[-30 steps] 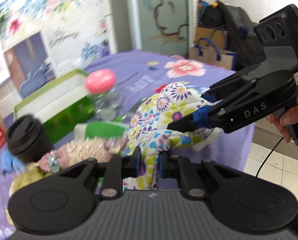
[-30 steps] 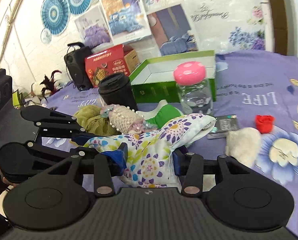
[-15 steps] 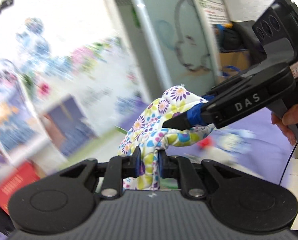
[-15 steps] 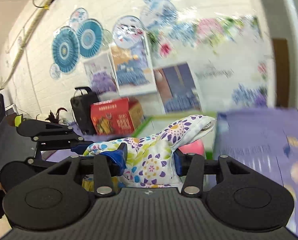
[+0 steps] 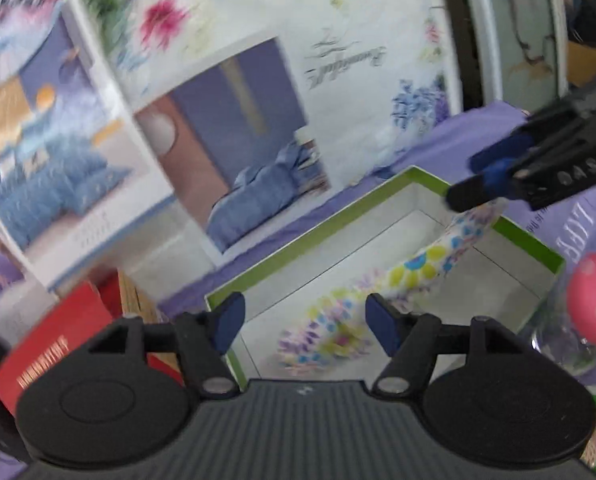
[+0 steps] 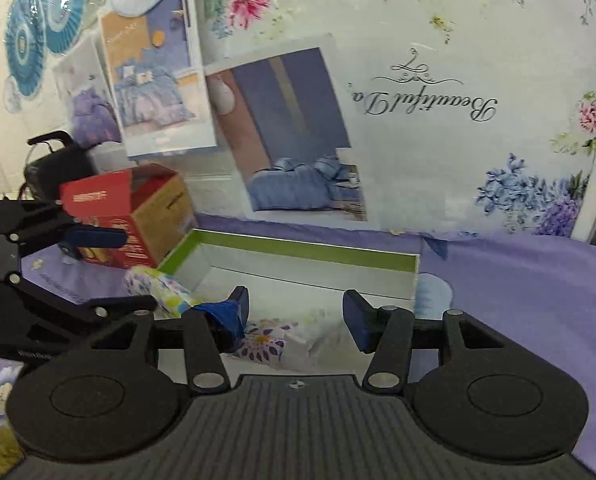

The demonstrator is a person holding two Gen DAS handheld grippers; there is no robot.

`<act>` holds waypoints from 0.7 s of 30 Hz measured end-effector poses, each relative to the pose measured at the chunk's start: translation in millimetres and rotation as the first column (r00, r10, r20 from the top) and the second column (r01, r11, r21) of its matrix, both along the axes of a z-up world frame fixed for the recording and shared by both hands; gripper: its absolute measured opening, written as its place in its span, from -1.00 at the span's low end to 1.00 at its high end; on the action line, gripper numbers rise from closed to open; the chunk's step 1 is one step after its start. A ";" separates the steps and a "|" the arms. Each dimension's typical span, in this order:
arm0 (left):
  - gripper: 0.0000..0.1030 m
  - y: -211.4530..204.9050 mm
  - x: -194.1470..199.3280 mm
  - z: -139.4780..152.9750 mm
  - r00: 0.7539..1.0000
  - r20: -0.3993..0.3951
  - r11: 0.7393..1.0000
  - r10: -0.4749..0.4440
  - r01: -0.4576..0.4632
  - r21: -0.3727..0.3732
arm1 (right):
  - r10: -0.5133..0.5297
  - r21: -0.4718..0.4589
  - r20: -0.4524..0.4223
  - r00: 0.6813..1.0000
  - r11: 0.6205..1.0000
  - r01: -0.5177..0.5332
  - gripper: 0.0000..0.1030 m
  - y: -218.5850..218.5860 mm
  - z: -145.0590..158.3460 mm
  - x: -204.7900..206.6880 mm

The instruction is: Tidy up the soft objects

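Release step: floral cloth (image 5: 381, 296) lying in green-rimmed box (image 5: 509, 232), frame centre; left gripper (image 5: 301, 322) and right gripper (image 6: 296, 314) both spread wide, empty. Next: withdrawing, choosing another soft item.

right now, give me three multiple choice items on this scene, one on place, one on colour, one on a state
1. Where does the floral cloth lie?
A. in the green-rimmed box
B. on the red carton
C. on the floor

2. What colour is the jar's lid?
A. blue
B. pink
C. black

3. How do the left gripper's jaws stand?
A. shut on the cloth
B. shut on nothing
C. open

Answers: 1 A, the cloth rests on the box's white bottom; 2 B, pink with pale dots; 3 C, the pads stand wide apart with the cloth lying loose beyond them.
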State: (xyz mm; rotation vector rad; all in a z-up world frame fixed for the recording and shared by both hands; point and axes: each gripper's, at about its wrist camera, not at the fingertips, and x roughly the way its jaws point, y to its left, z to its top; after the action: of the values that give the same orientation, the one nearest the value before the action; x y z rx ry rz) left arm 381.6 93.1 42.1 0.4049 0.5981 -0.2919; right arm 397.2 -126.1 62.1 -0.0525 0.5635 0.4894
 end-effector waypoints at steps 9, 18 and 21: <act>0.43 38.2 -36.7 42.0 0.994 0.047 0.983 0.095 -0.086 -0.165 | -0.031 -0.001 0.096 0.995 0.999 0.032 -0.23 -15.4 22.8 -43.6; 0.99 52.8 -148.7 56.8 0.980 0.130 0.972 0.148 -0.120 -0.203 | -0.100 0.118 0.172 0.980 0.990 0.080 -0.19 -35.5 53.3 -156.7; 0.99 57.3 -190.5 47.5 0.976 0.151 0.975 0.156 -0.128 -0.180 | -0.103 0.107 0.131 0.986 0.990 0.090 -0.17 -37.1 39.5 -188.4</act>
State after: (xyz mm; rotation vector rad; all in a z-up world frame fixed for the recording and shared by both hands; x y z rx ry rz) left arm 191.1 150.4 89.6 0.2183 0.4339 -0.1682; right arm 208.9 -163.2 101.6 0.0373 0.4044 0.4156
